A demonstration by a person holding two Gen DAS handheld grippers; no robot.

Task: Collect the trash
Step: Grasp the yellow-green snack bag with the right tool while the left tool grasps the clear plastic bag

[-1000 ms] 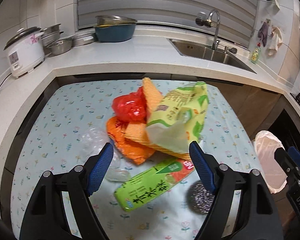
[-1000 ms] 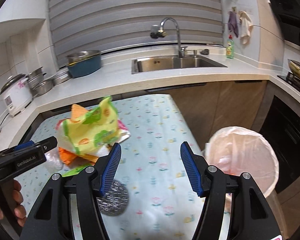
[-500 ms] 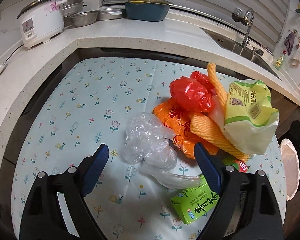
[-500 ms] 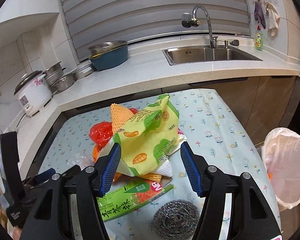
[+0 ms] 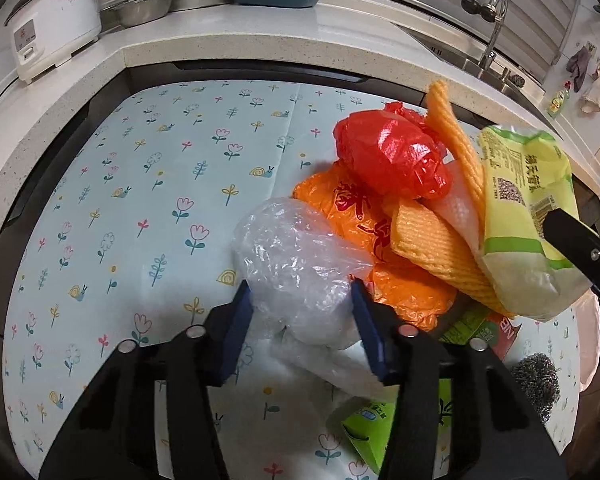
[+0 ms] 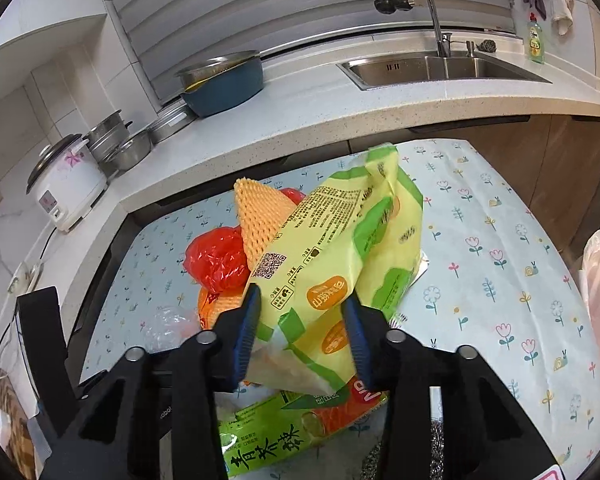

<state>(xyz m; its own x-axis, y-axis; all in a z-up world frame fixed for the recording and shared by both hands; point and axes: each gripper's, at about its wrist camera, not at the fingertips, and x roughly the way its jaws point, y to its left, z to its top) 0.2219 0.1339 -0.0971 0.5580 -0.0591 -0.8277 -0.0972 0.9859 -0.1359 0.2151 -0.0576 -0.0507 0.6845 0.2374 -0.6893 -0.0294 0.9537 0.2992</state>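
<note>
Our left gripper [image 5: 300, 300] has just been closing, and its pads now pinch the clear plastic bag [image 5: 296, 256] lying between them on the flowered cloth [image 5: 140, 184]. Our right gripper [image 6: 300, 300], also just narrowed, clamps the yellow-green wrapper [image 6: 332, 248]. Beyond both sit a red bag [image 5: 388, 152] and orange trash [image 5: 404, 288]

The yellow-green snack bag [image 6: 332, 264] carries a square QR code and small print too fine to read, with orange ovals holding white characters. The green carton [image 6: 268, 440] lying under it on the table shows large dark Chinese characters, of which 青 and 茶 can be made out, and white letters "NB" on its red end [image 5: 506, 330].
</note>
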